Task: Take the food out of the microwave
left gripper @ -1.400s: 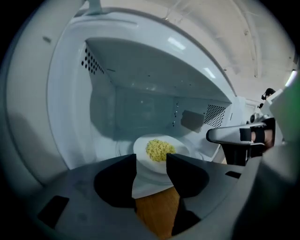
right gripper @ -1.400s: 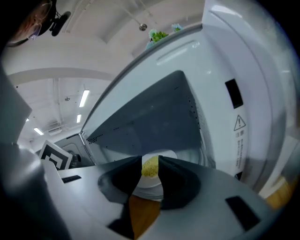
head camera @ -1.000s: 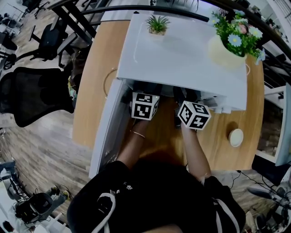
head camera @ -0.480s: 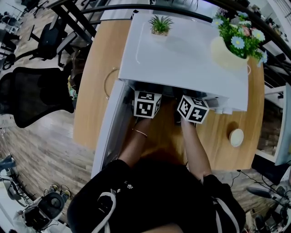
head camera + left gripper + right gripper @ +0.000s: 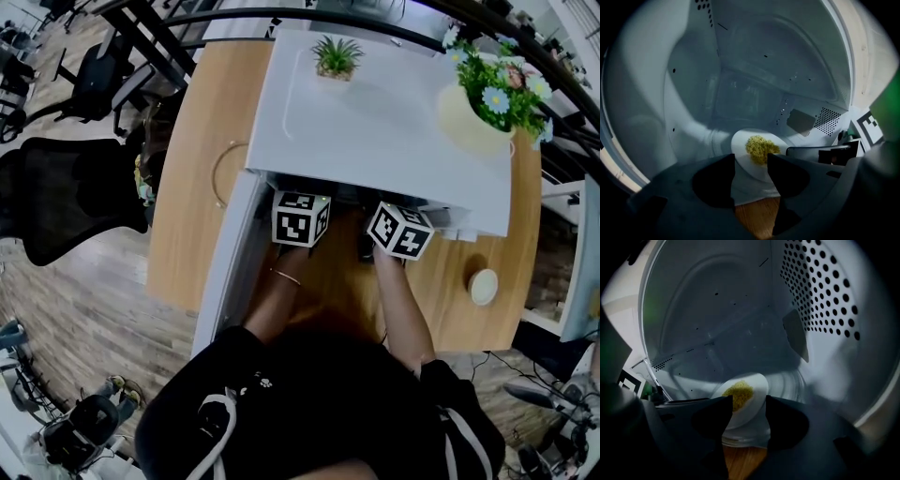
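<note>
Left claw [image 5: 751, 159] and right claw [image 5: 749, 400] both gaping, plate [image 5: 739, 145] at 12 o'clock: uneven rim pinches could tilt it, spilling the food [image 5: 760, 147].

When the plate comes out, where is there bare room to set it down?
Bare table lies left of the microwave and its open door, and front right between the right arm and the white disc. The microwave's top is bare between small plant and flower pot. The mouth is crowded: left gripper and right gripper.
</note>
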Motion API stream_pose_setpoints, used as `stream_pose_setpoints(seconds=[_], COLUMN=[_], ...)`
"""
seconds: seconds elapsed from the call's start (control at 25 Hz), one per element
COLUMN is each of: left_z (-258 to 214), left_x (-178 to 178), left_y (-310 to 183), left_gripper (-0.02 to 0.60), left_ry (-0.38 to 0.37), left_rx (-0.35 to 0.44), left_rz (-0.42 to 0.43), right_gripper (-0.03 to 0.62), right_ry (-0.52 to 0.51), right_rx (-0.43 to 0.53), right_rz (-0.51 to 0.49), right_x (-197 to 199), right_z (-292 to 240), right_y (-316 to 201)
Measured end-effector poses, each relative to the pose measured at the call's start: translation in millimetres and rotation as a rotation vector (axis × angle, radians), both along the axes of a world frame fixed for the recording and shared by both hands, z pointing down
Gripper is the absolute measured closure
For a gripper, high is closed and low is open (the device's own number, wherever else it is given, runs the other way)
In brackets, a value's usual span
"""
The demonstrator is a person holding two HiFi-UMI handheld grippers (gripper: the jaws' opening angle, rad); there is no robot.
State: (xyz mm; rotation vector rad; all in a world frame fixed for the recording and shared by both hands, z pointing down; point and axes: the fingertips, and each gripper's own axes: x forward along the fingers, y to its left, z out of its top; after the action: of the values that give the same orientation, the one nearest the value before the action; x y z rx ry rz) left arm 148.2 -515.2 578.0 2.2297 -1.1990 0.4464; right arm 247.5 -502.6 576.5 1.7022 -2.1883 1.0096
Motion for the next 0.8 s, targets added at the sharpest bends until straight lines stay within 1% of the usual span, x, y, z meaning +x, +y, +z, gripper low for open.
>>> stream_pose_setpoints(seconds=[0.08, 0.32, 0.6, 0.8], left_z=[-1.3, -2.5, -7.1, -6.6], left_x=[-0.5, 1.7, 3.6, 6.1], left_y=[2.7, 16.1, 32.2, 42.7], left_gripper=[0.385, 0.385, 0.385, 0.385], left_ry=[0.011, 0.013, 0.026, 0.027], left_rx=[-0.008, -0.029, -0.031, -0.043], left_rz=[0.001, 0.012, 0.021, 0.033], right_gripper=[0.373, 0.373, 0.372, 0.373], right_ry=[-0.003, 0.003, -0.009, -0.037], right_rx=[0.001, 0.001, -0.012, -0.028], right_rz=[0.001, -0.005, -0.011, -0.006], right_x=[-0.1, 3.1, 5.2, 8.6], right_z=[-1.7, -6.8, -6.4, -4.3], right_y=[1.9, 13.5, 32.0, 43.5])
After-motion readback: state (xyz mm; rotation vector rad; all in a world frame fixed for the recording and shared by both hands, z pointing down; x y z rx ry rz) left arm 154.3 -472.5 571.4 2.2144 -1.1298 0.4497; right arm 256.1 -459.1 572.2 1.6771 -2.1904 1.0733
